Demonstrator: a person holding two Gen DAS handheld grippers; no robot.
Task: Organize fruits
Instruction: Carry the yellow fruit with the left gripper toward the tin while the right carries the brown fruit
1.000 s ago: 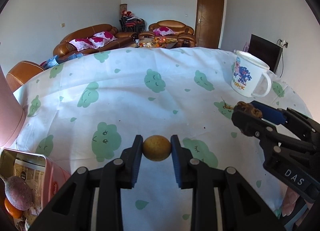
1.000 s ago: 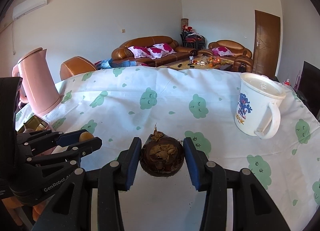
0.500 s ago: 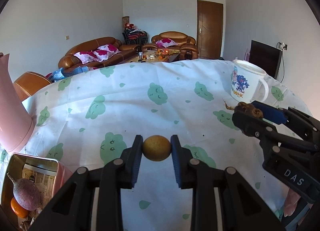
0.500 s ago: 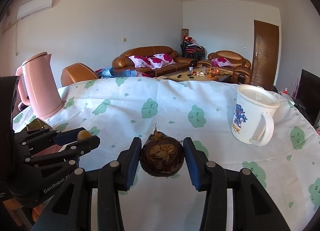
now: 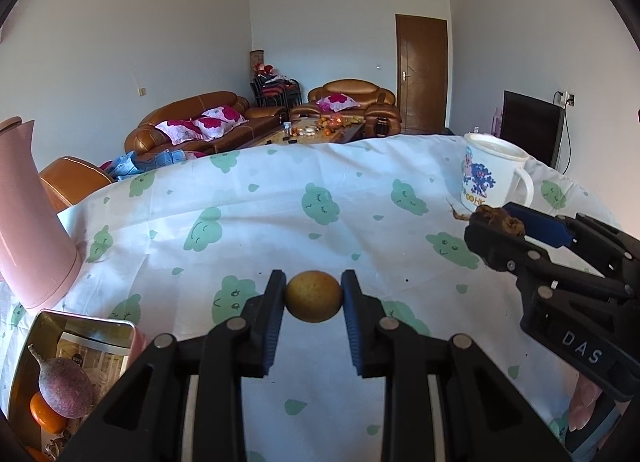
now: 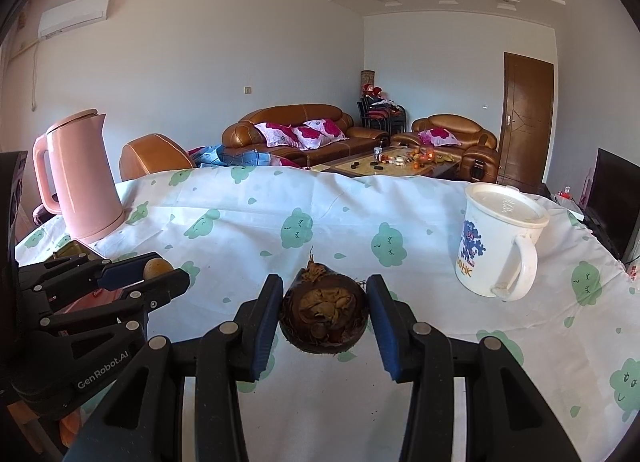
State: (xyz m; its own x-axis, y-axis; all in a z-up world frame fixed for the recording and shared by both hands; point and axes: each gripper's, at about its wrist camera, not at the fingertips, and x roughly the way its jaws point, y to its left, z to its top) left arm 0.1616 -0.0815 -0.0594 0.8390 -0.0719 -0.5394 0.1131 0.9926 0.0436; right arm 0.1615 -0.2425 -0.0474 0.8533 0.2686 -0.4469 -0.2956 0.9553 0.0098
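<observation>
The left gripper (image 5: 314,296) is clamped on a small yellow-brown fruit (image 5: 314,296), which sits squarely between the two blue pads near their tips, each pad pressing a side of it, held above the tablecloth (image 5: 280,222) with green cloud figures. The right gripper (image 6: 324,314) is clamped on a dark brown round fruit (image 6: 324,314) with a dry, papery crown facing the camera and a short stem pointing up; it fills the gap between the pads, touching both, and hangs clear of the cloth. In the left wrist view the right gripper shows at the right edge with the brown fruit at its tip, just in front of a white mug (image 5: 490,174) with a blue figure and a lid. At the lower left of that view a metal tin (image 5: 52,338) stands on the table, holding a purple-red fruit (image 5: 64,388) with a thin stem and an orange fruit (image 5: 44,414) just beneath it. A pink kettle (image 6: 82,178) stands upright behind the tin, near the table's left edge.
</observation>
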